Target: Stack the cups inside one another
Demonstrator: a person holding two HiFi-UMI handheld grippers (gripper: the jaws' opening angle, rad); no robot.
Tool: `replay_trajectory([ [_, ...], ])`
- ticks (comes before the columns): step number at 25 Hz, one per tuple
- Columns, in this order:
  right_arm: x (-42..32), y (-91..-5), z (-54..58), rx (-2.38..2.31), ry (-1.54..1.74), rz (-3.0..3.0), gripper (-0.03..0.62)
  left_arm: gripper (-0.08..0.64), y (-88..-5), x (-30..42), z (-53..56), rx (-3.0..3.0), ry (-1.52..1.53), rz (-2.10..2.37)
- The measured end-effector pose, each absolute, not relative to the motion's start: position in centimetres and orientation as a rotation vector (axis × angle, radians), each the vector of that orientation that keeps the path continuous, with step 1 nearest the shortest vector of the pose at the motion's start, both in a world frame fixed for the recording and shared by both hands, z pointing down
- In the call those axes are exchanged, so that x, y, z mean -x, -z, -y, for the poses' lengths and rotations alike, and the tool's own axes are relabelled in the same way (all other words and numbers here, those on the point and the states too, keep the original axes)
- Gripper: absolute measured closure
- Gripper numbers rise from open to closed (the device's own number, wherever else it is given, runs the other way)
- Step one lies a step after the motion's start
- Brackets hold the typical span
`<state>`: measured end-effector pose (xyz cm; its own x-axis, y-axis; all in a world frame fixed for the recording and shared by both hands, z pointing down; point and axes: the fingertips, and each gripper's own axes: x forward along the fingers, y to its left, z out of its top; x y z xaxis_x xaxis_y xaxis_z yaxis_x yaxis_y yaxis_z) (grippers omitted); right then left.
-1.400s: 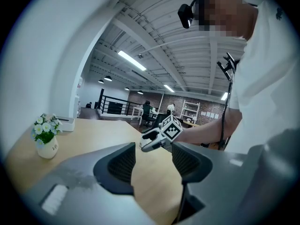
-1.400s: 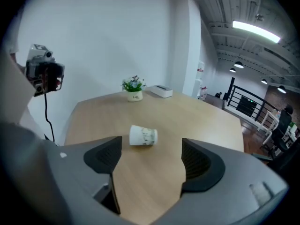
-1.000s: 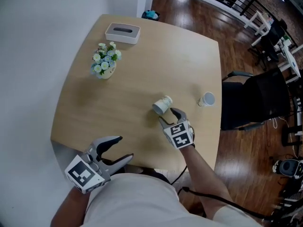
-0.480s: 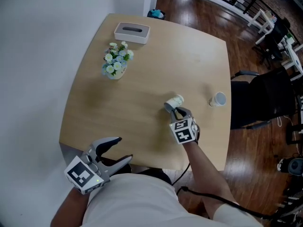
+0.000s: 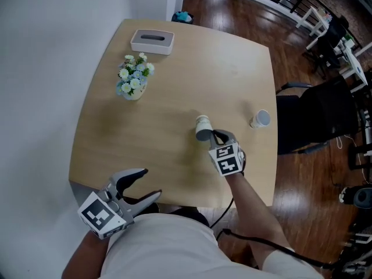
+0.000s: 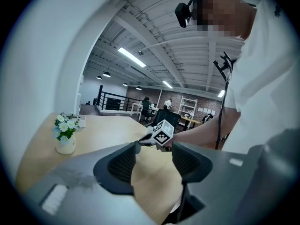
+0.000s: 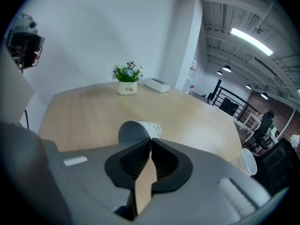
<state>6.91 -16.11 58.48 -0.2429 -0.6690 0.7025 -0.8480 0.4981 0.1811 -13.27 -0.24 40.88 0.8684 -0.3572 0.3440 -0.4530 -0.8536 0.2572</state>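
Observation:
A white paper cup [image 5: 202, 128] lies on its side near the middle of the wooden table [image 5: 174, 68], its mouth turned towards my right gripper [image 5: 216, 135]. In the right gripper view the cup [image 7: 139, 130] sits just past the jaw tips, and my right gripper [image 7: 151, 139] is shut with its tips pinching the near rim. A second white cup [image 5: 260, 119] rests near the table's right edge, also in the right gripper view [image 7: 247, 161]. My left gripper [image 5: 152, 183] hangs open and empty at the table's near edge; in its own view the left gripper [image 6: 154, 145] holds nothing.
A small pot of flowers [image 5: 132, 81] and a white tissue box [image 5: 152, 40] stand at the far left of the table. A black chair [image 5: 314, 121] is beside the right edge, over dark wooden floor. A white wall runs along the left.
The right gripper's jaws went from open to shut at the lying cup's rim. The cup turned, its mouth now towards the gripper. The left gripper stayed put.

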Motion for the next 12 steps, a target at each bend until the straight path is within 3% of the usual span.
replay_trajectory([
  [12,-16.3,-50.1,15.5,-1.230,-0.317,1.995,0.574,0.307,-39.5,6.0,0.3,-2.765,-0.350,0.483],
])
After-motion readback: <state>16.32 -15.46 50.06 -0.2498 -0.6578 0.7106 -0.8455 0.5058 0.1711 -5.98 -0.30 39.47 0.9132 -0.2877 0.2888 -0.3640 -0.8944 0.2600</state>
